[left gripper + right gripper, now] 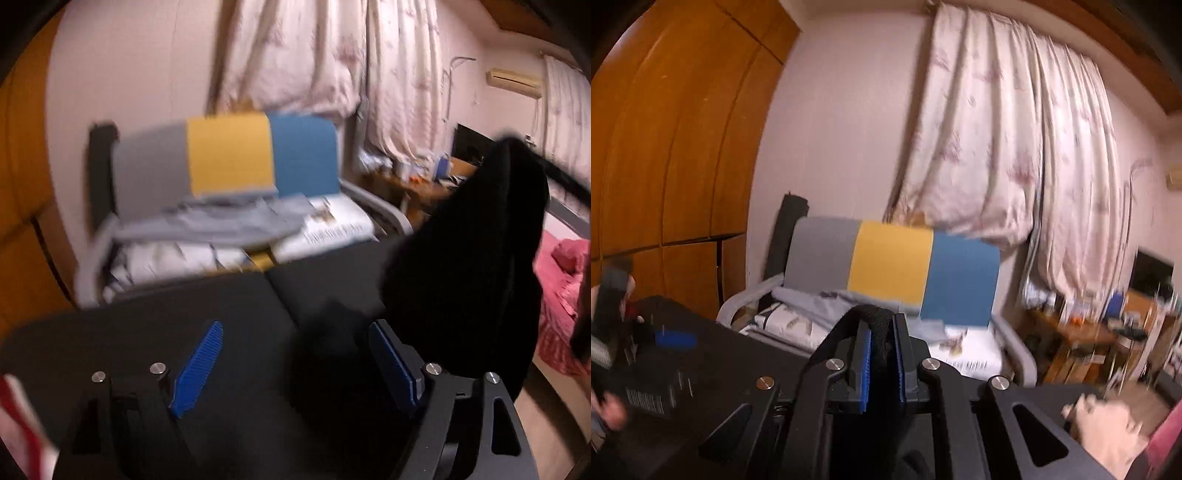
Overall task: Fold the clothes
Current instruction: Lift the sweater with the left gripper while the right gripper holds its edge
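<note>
The right gripper (883, 354) has its jaws clamped on the black knitted garment (469, 258); the left gripper (295, 363) has its jaws apart above the dark bench (166, 332).

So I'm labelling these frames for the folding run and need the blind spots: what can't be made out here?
- Garment type: left wrist view, black, blurred, hanging bunched.
- Its lower edge: left wrist view, lost against the dark table.
- Fabric in the right claw: right wrist view, only a nub shows between the pads.
- Desk clutter: right wrist view, motion blur.
- Left claw: open, holding nothing.
</note>
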Demonstrator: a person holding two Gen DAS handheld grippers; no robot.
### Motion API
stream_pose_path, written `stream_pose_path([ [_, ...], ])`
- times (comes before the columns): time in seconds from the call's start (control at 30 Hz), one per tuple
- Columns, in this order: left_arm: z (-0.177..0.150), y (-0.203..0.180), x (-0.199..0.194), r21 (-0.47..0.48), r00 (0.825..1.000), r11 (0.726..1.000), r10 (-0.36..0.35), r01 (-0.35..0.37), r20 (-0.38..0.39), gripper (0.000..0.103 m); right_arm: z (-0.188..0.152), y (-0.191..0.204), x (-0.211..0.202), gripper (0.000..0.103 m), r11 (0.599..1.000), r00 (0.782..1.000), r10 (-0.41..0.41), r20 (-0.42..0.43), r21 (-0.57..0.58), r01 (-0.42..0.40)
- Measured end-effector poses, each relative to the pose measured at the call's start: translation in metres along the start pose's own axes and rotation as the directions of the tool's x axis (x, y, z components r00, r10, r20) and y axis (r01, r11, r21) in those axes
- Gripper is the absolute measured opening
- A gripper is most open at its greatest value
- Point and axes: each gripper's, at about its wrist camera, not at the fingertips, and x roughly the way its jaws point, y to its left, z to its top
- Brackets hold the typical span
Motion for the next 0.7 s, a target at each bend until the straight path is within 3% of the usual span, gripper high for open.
stream_pose_path([
  [0.07, -0.022, -0.019, 0.024, 0.039, 0.996, 0.997, -0.066, 0.068, -0.057, 0.083, -0.012, -0.010, 0.002, 0.009, 0.999, 1.000, -0.008, -0.025, 0.035, 0.008],
  [0.17, -0.042, -0.040, 0.056, 0.120, 0.994, 0.992, -0.029, 0.041, -0.102, 0.085, -0.029, -0.026, 0.005, 0.009, 0.996, 0.998, -0.017, -0.064, 0.086, 0.023],
  [0.27, -0.056, -0.042, 0.083, 0.074, 0.981, 0.993, -0.077, 0.091, -0.176, 0.085, -0.046, -0.041, 0.008, 0.009, 0.990, 0.994, -0.025, -0.102, 0.137, 0.039],
  [0.33, -0.065, -0.035, 0.095, -0.031, 0.958, 0.984, -0.175, 0.173, -0.226, 0.088, -0.051, -0.048, 0.007, 0.009, 0.988, 0.994, -0.028, -0.110, 0.147, 0.044],
  [0.4, -0.073, -0.028, 0.104, -0.141, 0.929, 0.959, -0.274, 0.246, -0.248, 0.093, -0.056, -0.055, 0.006, 0.009, 0.986, 0.993, -0.026, -0.115, 0.160, 0.045],
  [0.5, -0.078, -0.024, 0.117, -0.267, 0.890, 0.917, -0.368, 0.298, -0.270, 0.094, -0.062, -0.064, 0.007, 0.009, 0.980, 0.993, -0.013, -0.118, 0.198, 0.037],
  [0.7, -0.068, -0.044, 0.129, -0.252, 0.857, 0.895, -0.432, 0.368, -0.281, 0.094, -0.072, -0.077, 0.008, 0.009, 0.969, 0.992, 0.008, -0.129, 0.244, 0.024],
])
